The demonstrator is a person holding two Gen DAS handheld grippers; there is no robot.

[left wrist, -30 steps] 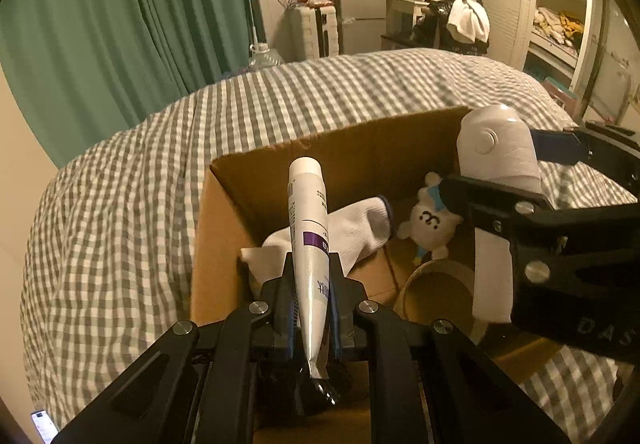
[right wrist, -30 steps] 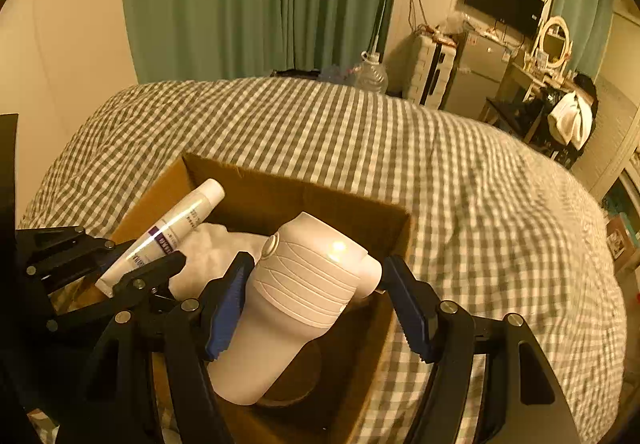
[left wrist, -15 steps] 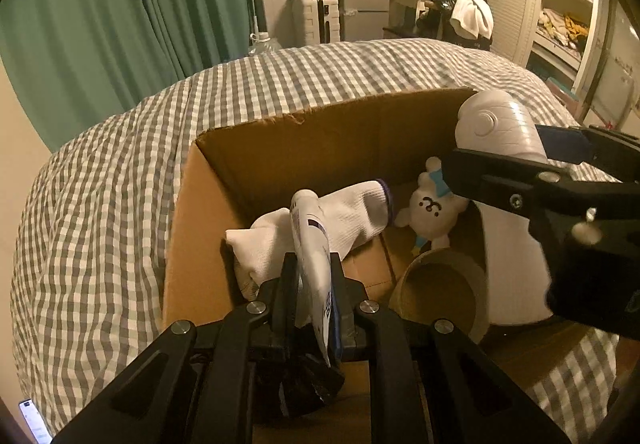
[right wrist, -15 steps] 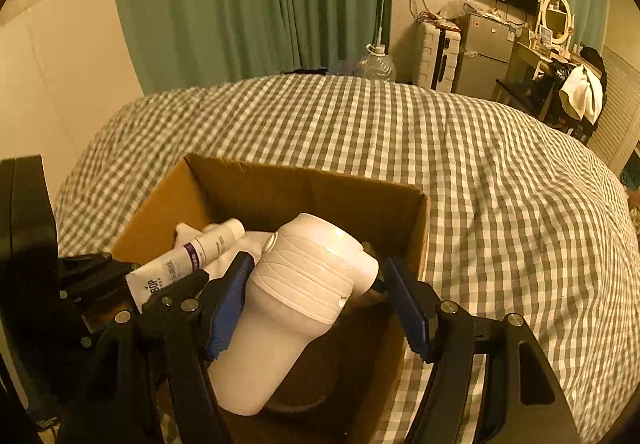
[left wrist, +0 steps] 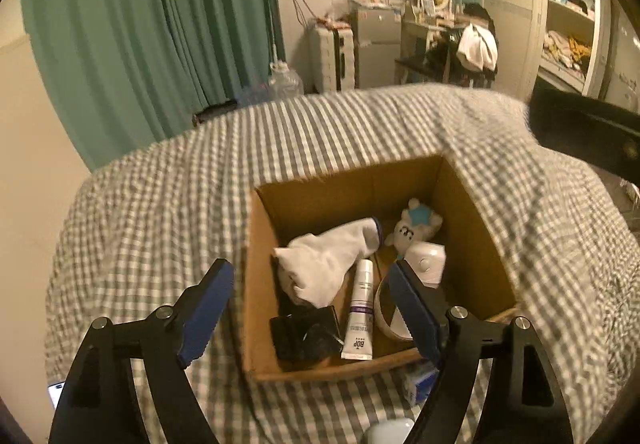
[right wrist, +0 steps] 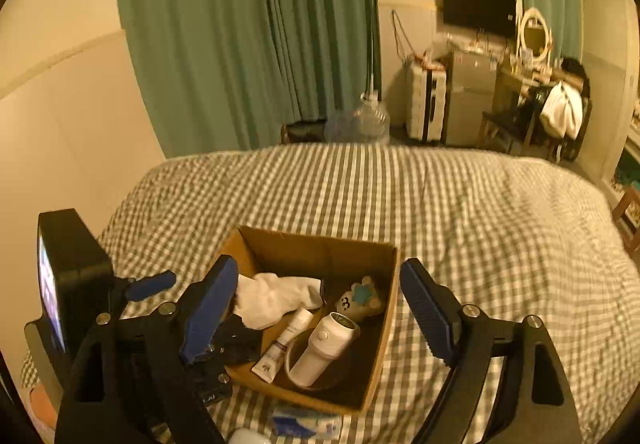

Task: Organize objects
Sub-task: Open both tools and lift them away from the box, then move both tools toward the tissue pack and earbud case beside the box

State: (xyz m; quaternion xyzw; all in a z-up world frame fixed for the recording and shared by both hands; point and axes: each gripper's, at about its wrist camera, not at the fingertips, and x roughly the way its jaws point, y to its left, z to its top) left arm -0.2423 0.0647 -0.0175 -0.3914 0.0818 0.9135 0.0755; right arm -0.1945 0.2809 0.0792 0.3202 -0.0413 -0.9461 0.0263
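Note:
A cardboard box [left wrist: 472, 228] [right wrist: 390, 284] sits on a checked bed. Inside lie a white tube [left wrist: 360, 310] [right wrist: 286, 344], a white hair-dryer-like device [left wrist: 426, 266] [right wrist: 324, 344] standing in a round tape roll [left wrist: 386, 308], a white sock [left wrist: 324, 256] [right wrist: 272, 298], a small plush toy [left wrist: 414, 228] [right wrist: 358, 298] and a black object [left wrist: 304, 334]. My left gripper [left wrist: 310, 314] is open and empty above the box's near side. My right gripper [right wrist: 316, 310] is open and empty above the box. The left gripper also shows in the right wrist view [right wrist: 152, 284].
A blue-and-white packet [left wrist: 418, 384] [right wrist: 304, 424] lies on the checked bedspread [right wrist: 460, 228] just in front of the box. A phone [left wrist: 56, 394] lies at the bed's near left. Green curtains, a water jug, a suitcase and shelves stand beyond the bed.
Both grippers opened and pulled back and up from the box. The tube and the white device were let go and now rest inside the box.

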